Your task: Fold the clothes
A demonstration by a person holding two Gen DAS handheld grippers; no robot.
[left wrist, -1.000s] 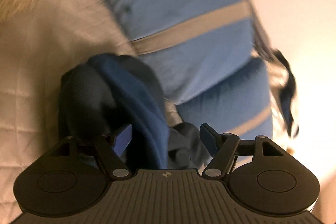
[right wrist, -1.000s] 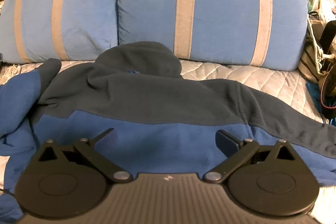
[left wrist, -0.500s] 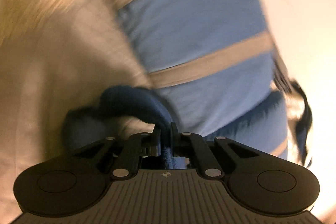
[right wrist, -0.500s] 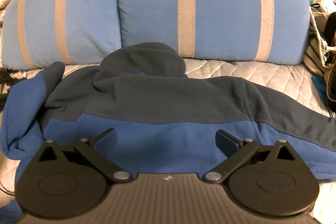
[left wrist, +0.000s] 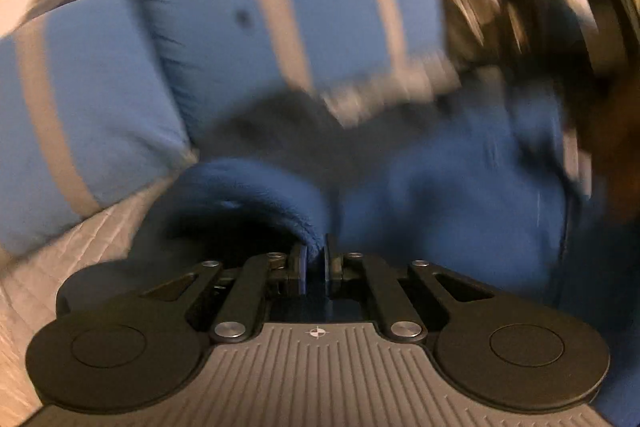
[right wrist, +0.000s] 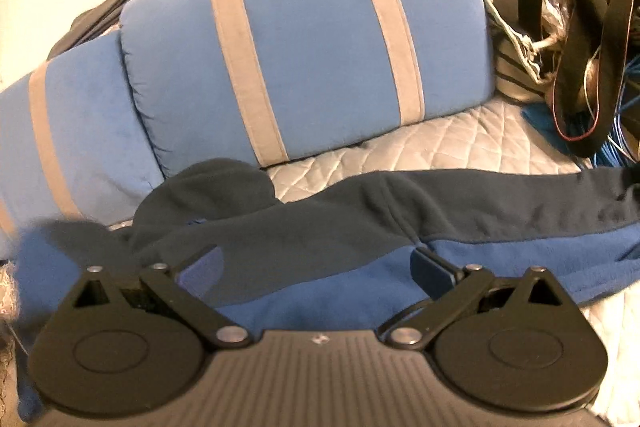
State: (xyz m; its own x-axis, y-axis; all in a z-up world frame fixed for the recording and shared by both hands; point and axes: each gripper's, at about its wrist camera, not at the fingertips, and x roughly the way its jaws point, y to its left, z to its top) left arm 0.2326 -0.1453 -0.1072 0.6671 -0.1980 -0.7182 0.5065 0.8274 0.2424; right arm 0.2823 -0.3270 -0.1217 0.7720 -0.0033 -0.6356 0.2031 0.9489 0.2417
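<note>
A blue and dark navy fleece hoodie [right wrist: 320, 239] lies spread across a quilted bed cover [right wrist: 432, 143], its hood up against the pillows. One sleeve [right wrist: 520, 223] stretches off to the right. My left gripper [left wrist: 316, 253] is shut on the blue cuff of the other sleeve [left wrist: 256, 183], which arches up out of the jaws over the hoodie's body [left wrist: 440, 195]. That view is blurred by motion. My right gripper [right wrist: 316, 263] hangs open just above the hoodie's blue lower half, nothing between its fingers.
Two blue pillows with grey stripes [right wrist: 312, 47] lean along the back of the bed. A heap of black straps, bags and cords [right wrist: 576, 27] crowds the right side. Pale wall shows at the upper left.
The left gripper closed on the sleeve cuff, rolled upright and swung the sleeve across over the hoodie. The right gripper shifted and tilted a little, staying open.
</note>
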